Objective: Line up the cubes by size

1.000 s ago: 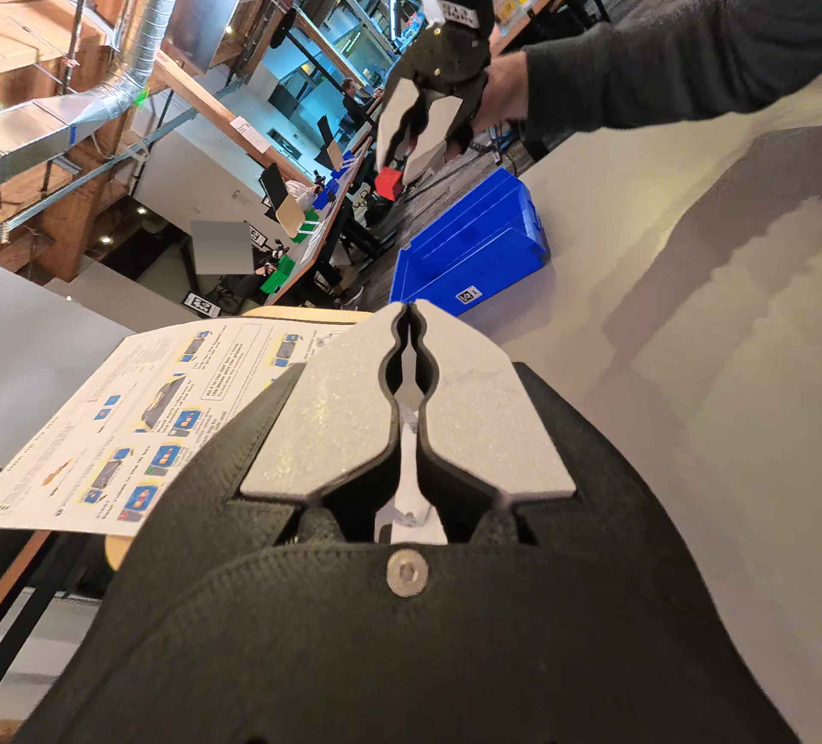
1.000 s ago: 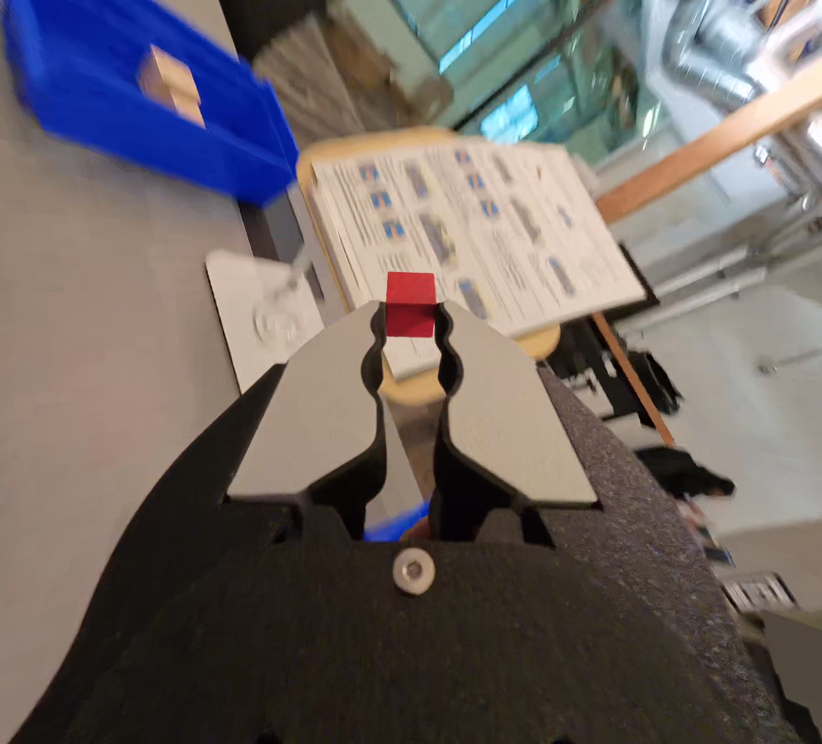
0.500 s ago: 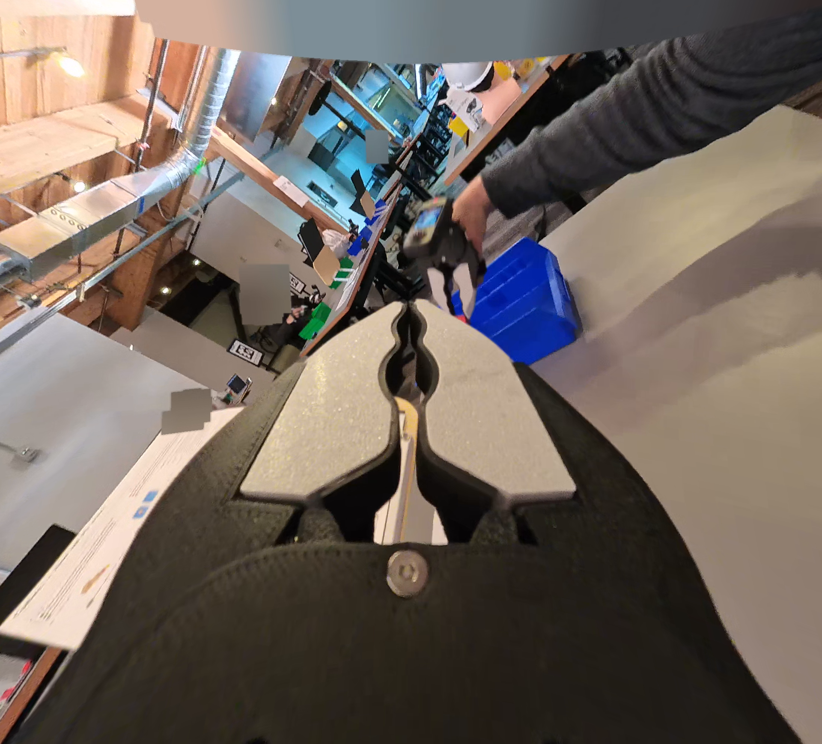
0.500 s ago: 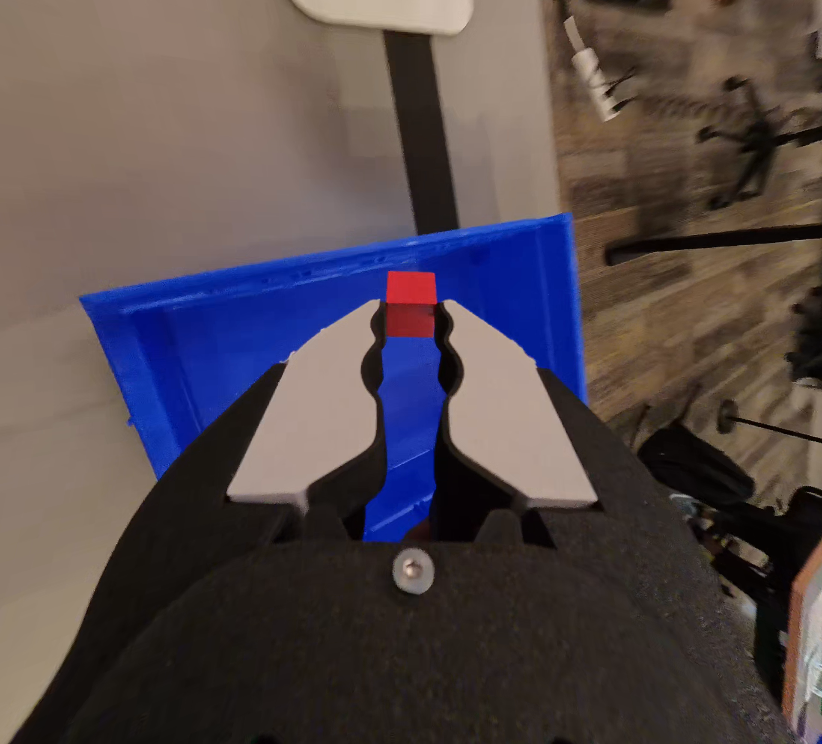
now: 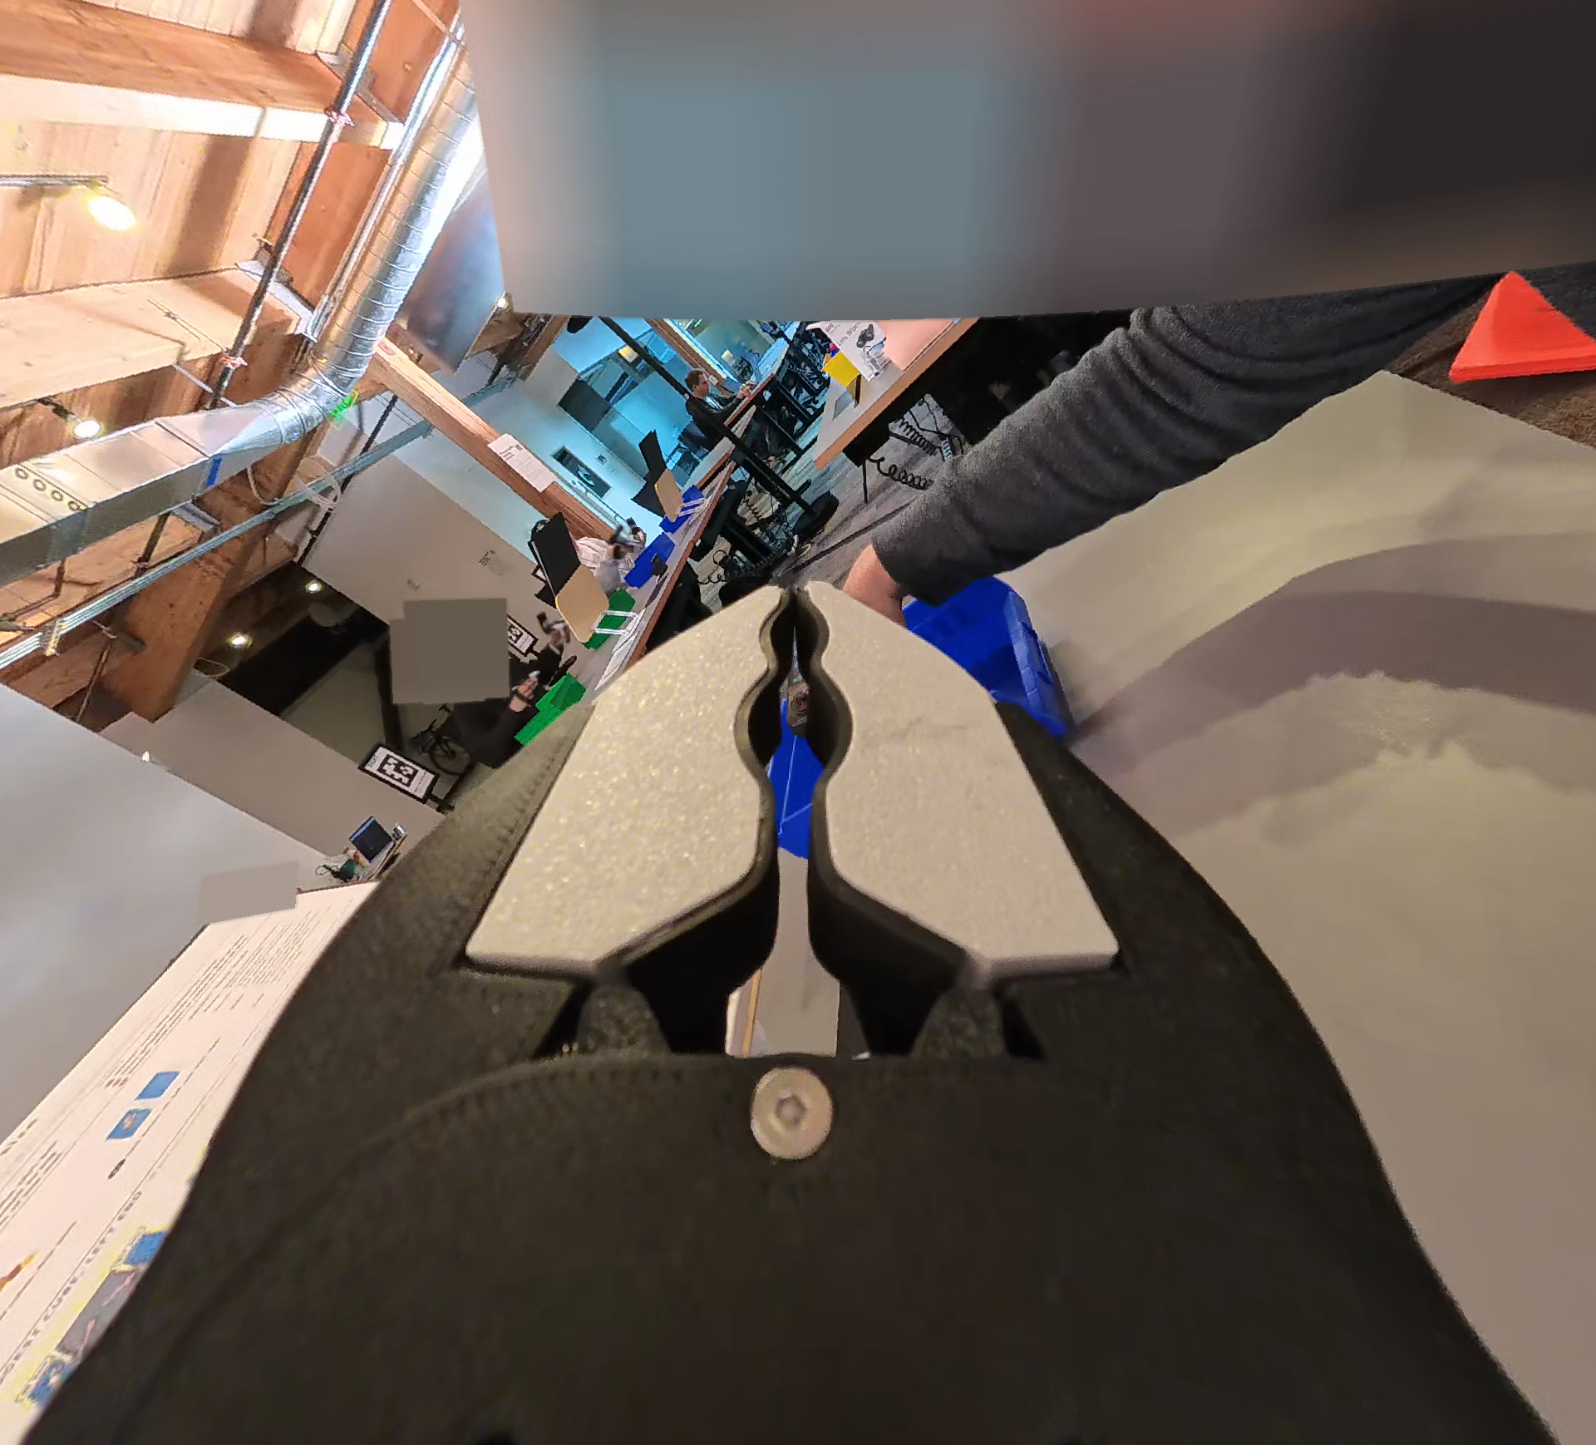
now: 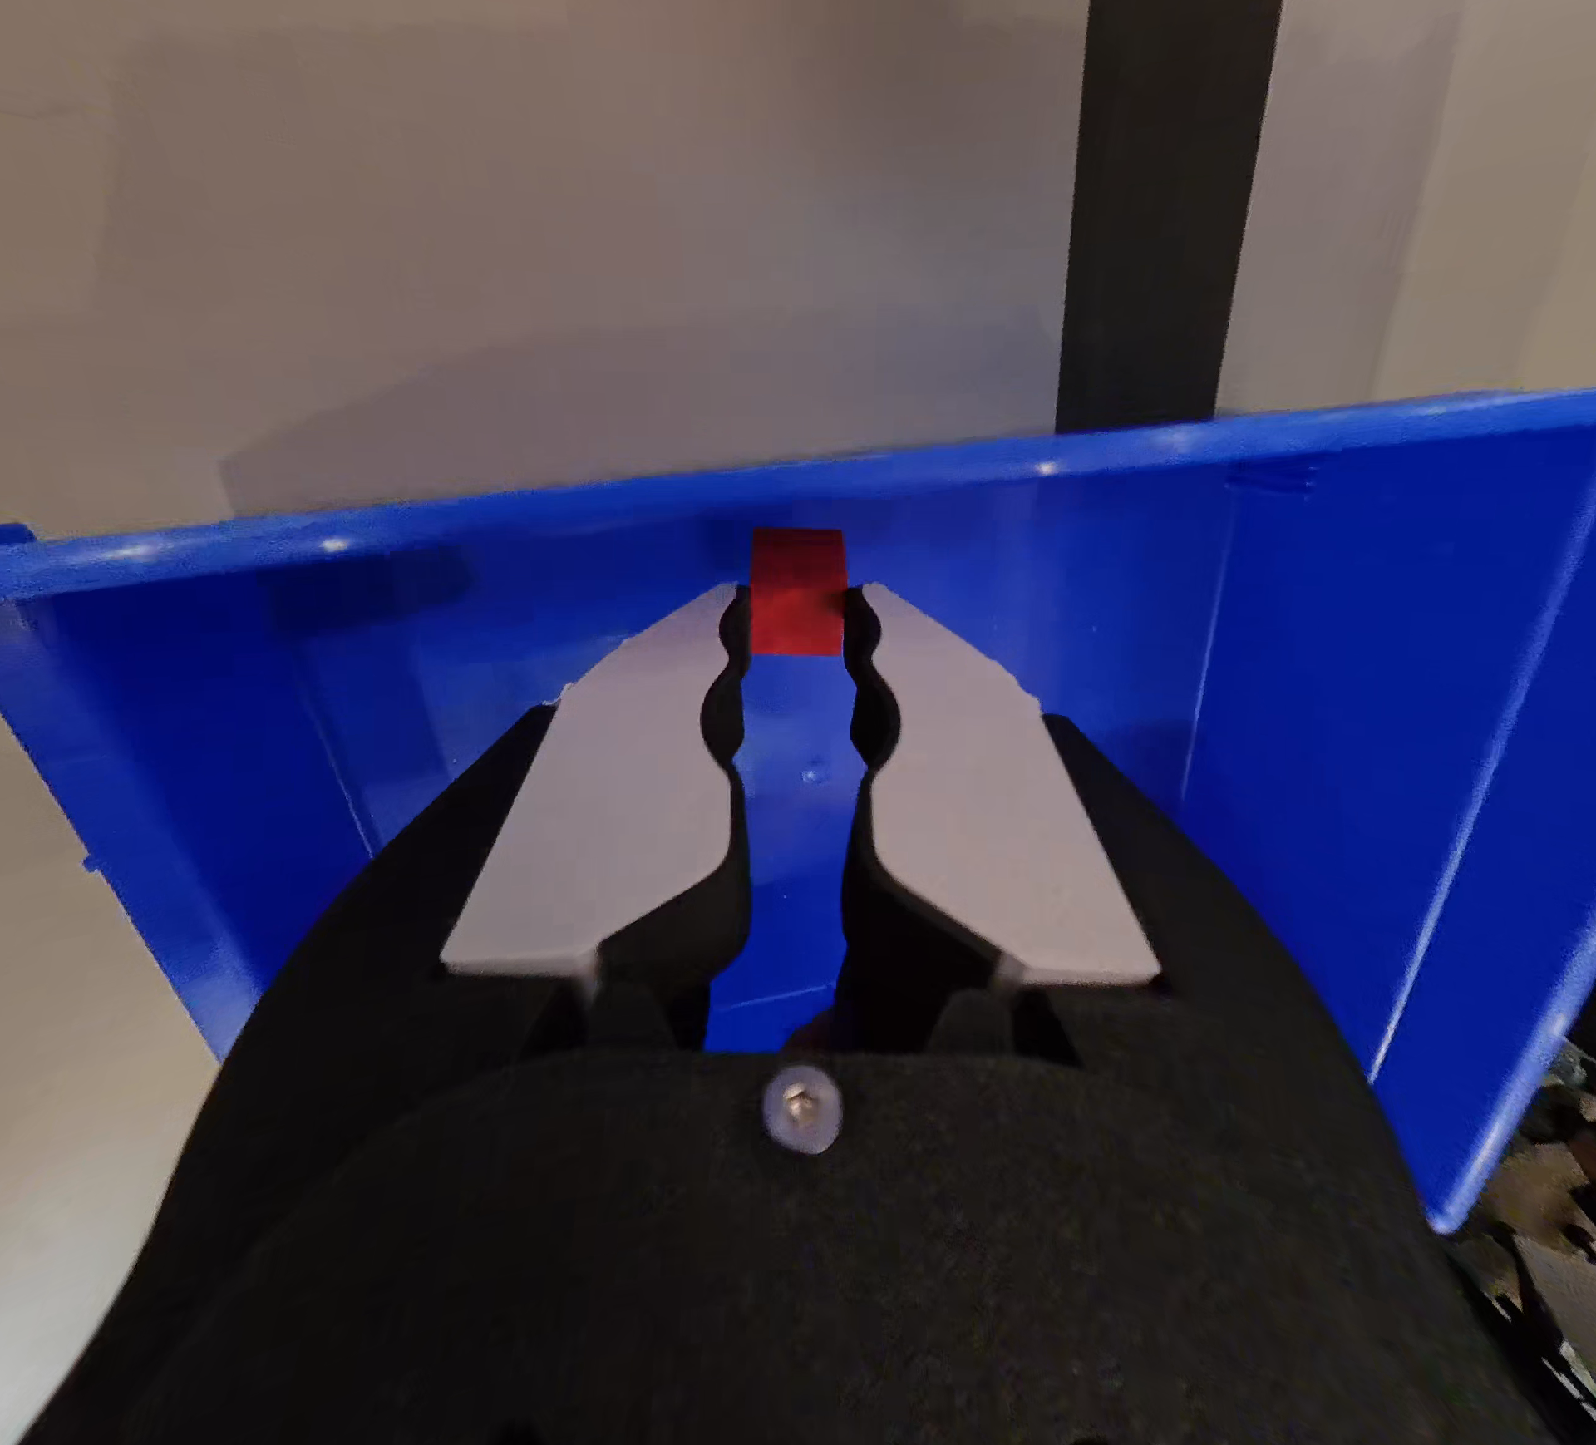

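We have the red cube (image 6: 796,593) pinched between the right gripper (image 6: 796,598) fingertips, low inside the blue bin (image 6: 1295,669) (apparently to set it there), while our left gripper (image 5: 793,600) waits clenched on nothing, clear of the work.

My left hand-held gripper (image 5: 793,609) has grainy, matt grey finger plates that look like rough plastic, set in a black body with a fine pebbled, cloth-like texture and one shiny metal screw (image 5: 791,1113). My right hand-held gripper (image 6: 796,598) has smoother matt grey plates and presses on a matt red cube (image 6: 796,591) with flat, even faces. The blue bin (image 6: 1295,626) is glossy plastic, with highlights on its rim. The worktop (image 6: 432,194) is a smooth, matt pale grey. My sleeve (image 5: 1166,445) is soft grey knit. Overhead run a ribbed shiny metal duct (image 5: 406,263) and warm wooden beams (image 5: 129,56). The printed sheet (image 5: 112,1101) is matt paper.
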`<state>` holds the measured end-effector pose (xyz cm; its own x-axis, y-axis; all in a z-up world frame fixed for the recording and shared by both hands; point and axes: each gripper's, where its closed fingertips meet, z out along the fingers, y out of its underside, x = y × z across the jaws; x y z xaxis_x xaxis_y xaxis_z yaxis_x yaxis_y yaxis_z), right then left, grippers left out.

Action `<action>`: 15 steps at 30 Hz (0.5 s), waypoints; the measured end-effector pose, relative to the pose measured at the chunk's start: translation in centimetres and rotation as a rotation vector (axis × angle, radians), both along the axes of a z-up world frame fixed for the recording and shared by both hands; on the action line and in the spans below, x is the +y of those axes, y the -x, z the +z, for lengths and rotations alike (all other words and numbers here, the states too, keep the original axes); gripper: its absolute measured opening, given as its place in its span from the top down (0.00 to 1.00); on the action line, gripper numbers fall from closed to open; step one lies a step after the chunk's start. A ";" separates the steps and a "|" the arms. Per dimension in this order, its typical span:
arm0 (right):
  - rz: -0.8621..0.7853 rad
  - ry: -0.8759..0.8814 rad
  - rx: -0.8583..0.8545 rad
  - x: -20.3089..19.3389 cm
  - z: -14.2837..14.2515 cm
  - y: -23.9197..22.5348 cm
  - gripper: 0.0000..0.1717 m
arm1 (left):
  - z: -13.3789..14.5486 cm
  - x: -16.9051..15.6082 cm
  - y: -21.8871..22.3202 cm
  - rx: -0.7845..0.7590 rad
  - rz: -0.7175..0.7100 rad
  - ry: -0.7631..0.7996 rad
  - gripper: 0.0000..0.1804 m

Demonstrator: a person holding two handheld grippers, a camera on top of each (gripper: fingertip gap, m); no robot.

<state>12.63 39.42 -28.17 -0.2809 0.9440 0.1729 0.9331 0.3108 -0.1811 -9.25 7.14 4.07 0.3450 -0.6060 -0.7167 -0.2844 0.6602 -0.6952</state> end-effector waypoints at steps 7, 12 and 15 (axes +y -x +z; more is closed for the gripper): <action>0.014 0.009 -0.102 0.5 -1.8 -0.1 0.88 | -0.5 0.7 -0.3 0.023 0.020 0.011 1.00; 0.025 0.028 -0.105 0.4 -2.1 0.6 0.88 | -0.8 0.9 -0.5 0.030 0.018 0.016 1.00; 0.024 0.043 -0.088 0.4 -2.2 0.9 0.88 | -0.9 1.2 -0.6 0.035 0.022 0.022 1.00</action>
